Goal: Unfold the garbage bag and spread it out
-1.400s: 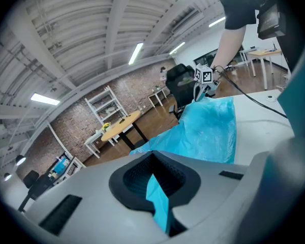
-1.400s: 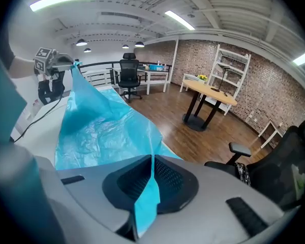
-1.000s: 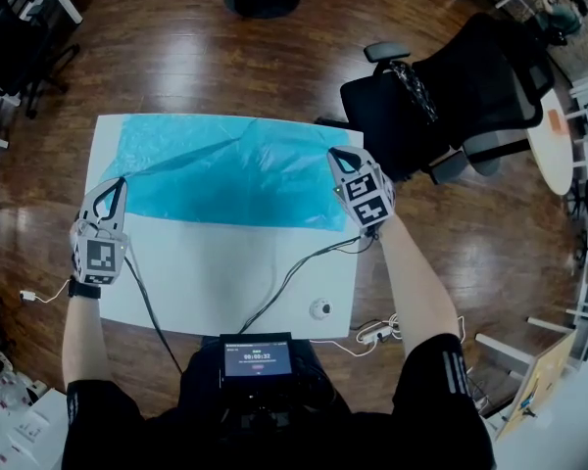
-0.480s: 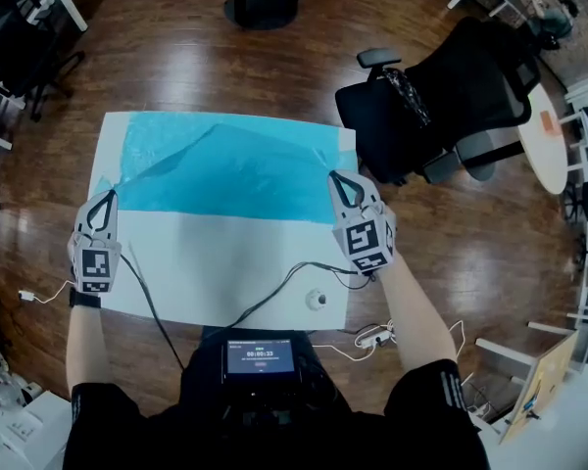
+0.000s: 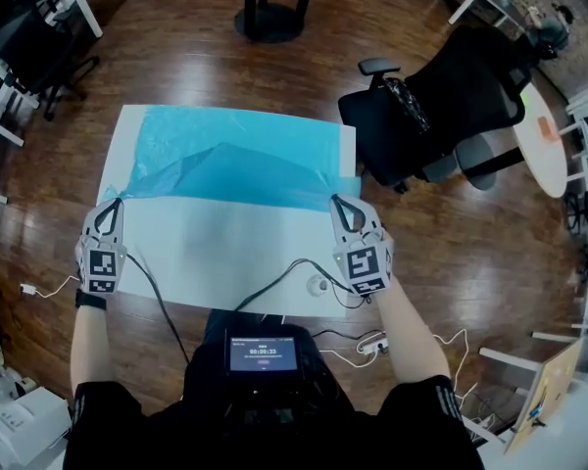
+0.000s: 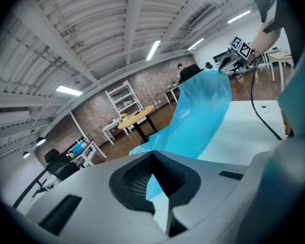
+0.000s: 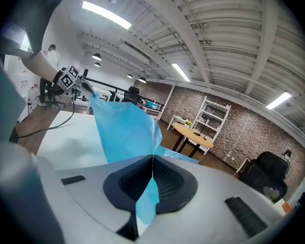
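Blue plastic is clamped in the left gripper. The garbage bag spans the far half of the white table to the right gripper, which is equally clamped. Both have drawn nearer the person, pulling its near edge taut, so spreading looks well advanced.

Your bag, a thin blue plastic sheet, lies opened across the far half of the table, mostly flat with a raised diagonal fold near its middle, its two near corners lifted and its near edge taut.
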Action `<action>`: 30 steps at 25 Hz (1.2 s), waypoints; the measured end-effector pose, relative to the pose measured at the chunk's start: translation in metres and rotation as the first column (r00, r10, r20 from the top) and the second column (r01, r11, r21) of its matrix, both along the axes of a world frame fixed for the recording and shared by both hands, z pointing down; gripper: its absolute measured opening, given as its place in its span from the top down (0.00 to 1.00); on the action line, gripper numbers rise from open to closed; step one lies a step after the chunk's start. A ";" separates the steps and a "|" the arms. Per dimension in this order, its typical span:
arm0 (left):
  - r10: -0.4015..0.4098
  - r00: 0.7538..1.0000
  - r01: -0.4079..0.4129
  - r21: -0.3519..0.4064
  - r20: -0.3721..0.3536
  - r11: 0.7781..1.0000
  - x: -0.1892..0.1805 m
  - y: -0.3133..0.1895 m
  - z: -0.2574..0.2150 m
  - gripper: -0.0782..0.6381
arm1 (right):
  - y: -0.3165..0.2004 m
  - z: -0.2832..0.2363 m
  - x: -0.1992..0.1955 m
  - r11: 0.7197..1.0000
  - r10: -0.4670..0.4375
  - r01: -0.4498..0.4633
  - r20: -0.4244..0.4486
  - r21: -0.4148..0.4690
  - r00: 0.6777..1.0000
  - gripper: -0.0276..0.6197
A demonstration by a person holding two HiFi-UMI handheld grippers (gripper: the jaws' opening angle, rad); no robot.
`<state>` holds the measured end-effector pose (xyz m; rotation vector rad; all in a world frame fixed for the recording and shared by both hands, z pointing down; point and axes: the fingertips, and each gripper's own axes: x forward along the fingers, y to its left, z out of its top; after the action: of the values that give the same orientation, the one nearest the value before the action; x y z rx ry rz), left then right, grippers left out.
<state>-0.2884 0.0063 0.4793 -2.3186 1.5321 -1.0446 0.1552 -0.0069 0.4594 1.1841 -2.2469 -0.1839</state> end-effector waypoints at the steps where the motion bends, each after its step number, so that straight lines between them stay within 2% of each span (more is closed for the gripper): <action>1: -0.004 1.000 0.004 -0.004 0.004 1.000 0.000 0.007 0.001 0.88 | 0.008 0.000 0.000 1.000 0.002 -0.002 0.004 0.001 1.000 0.92; 6: -0.022 1.000 0.023 -0.040 0.019 0.999 -0.003 0.038 0.010 0.88 | 0.043 -0.002 0.000 1.000 0.007 -0.007 0.020 0.007 1.000 0.92; 10: -0.045 0.999 0.047 -0.065 0.025 0.997 -0.007 0.063 0.013 0.88 | 0.073 0.004 -0.001 1.000 0.007 -0.006 0.040 -0.025 0.999 0.92; 14: -0.088 0.996 0.088 -0.126 0.009 0.988 -0.015 0.082 0.030 0.88 | 0.103 0.019 -0.003 0.997 -0.003 0.007 0.049 -0.072 0.999 0.92; 18: -0.082 0.997 0.082 -0.170 0.007 0.982 -0.022 0.098 0.047 0.88 | 0.124 0.035 -0.005 0.992 0.026 -0.019 0.055 -0.122 0.998 0.92; 22: -0.095 0.995 0.087 -0.224 -0.028 0.971 -0.030 0.114 0.069 0.88 | 0.143 0.055 -0.009 0.984 0.056 -0.049 0.033 -0.171 0.998 0.92; 26: -0.081 0.995 0.064 -0.266 -0.053 0.962 -0.033 0.126 0.084 0.88 | 0.161 0.071 -0.012 0.969 0.110 -0.101 0.028 -0.226 0.994 0.92; 30: -0.061 0.997 0.043 -0.306 -0.048 0.951 -0.040 0.134 0.092 0.88 | 0.176 0.089 -0.019 0.952 0.148 -0.140 0.010 -0.270 0.989 0.92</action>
<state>-0.3279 0.1400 0.5709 -2.5397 1.5553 -1.3244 0.1365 0.1686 0.5480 1.2012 -2.1184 0.1936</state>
